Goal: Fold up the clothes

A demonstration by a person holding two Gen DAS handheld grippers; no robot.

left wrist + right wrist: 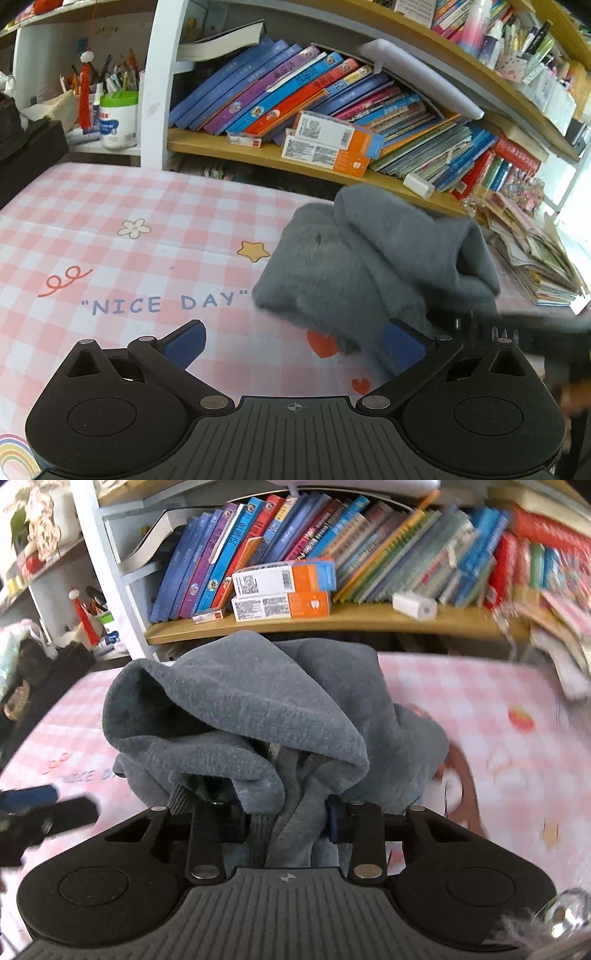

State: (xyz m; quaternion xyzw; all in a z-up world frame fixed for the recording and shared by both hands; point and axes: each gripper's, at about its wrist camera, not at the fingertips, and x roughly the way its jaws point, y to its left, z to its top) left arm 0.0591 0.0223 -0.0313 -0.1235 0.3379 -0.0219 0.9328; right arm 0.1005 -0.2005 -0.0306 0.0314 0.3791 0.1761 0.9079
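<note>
A grey fleece garment (354,266) lies bunched on the pink checked tablecloth (122,258), right of centre in the left wrist view. My left gripper (295,345) is open and empty, its right blue pad at the garment's near edge. My right gripper (288,816) is shut on the grey garment (240,709), which is lifted and draped over its fingers. The right gripper also shows blurred at the right of the left wrist view (517,328). The left gripper shows blurred at the left edge of the right wrist view (33,805).
A wooden bookshelf (258,151) with leaning books and orange boxes (332,144) runs along the table's far edge. A stack of magazines (535,254) sits on the table's right end. A white tub (118,122) and pens stand at far left.
</note>
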